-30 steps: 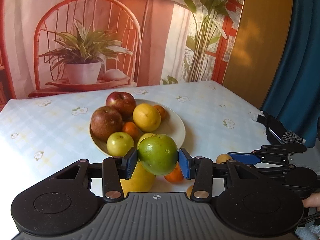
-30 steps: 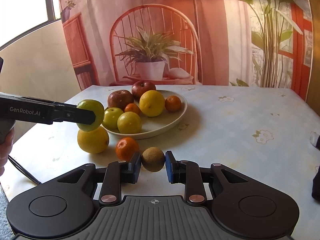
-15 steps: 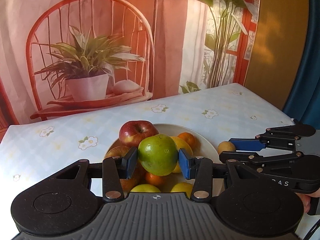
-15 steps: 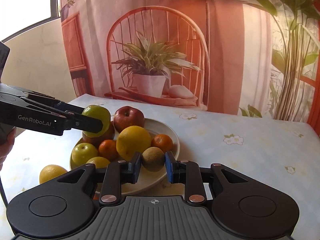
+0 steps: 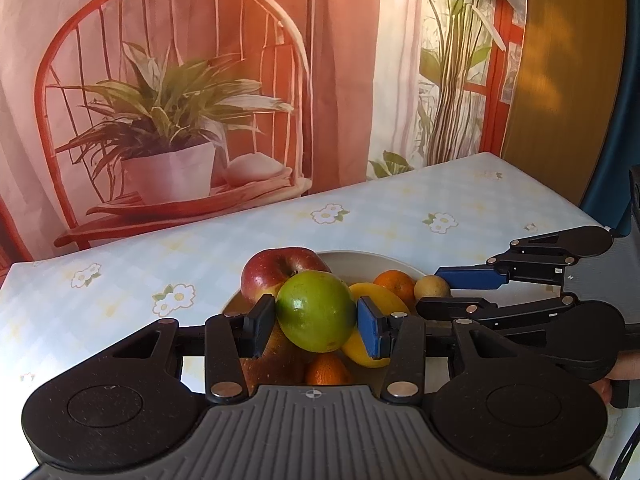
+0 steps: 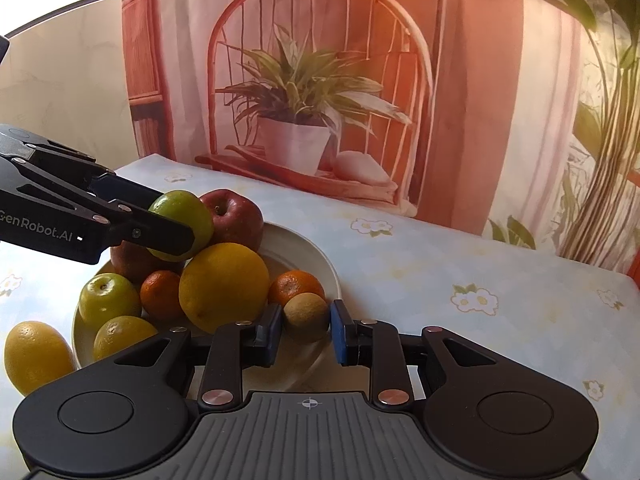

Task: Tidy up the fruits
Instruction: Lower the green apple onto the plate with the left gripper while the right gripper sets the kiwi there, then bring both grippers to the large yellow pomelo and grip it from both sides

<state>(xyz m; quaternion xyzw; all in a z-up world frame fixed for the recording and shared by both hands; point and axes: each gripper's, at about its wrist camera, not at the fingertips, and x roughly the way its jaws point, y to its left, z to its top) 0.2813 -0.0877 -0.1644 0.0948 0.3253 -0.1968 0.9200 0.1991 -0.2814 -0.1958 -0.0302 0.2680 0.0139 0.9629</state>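
Over the white plate point(image 6: 320, 258) I've got both tongs loaded: my left tongs point(image 5: 316, 322) are clamped on a green apple point(image 5: 315, 310), held above the red apple point(image 5: 276, 270) and the piled fruit; my right tongs point(image 6: 306, 330) are pinching a small brownish kiwi point(image 6: 306, 316) at the plate's near rim, just beside a mandarin point(image 6: 294, 286). One yellow citrus point(image 6: 36, 354) sits off the plate on the tabletop point(image 6: 460, 264).

Piled fruit is crowding the plate's point(image 6: 320, 258) left half, while bare tabletop point(image 6: 460, 256) is lying open to its right.
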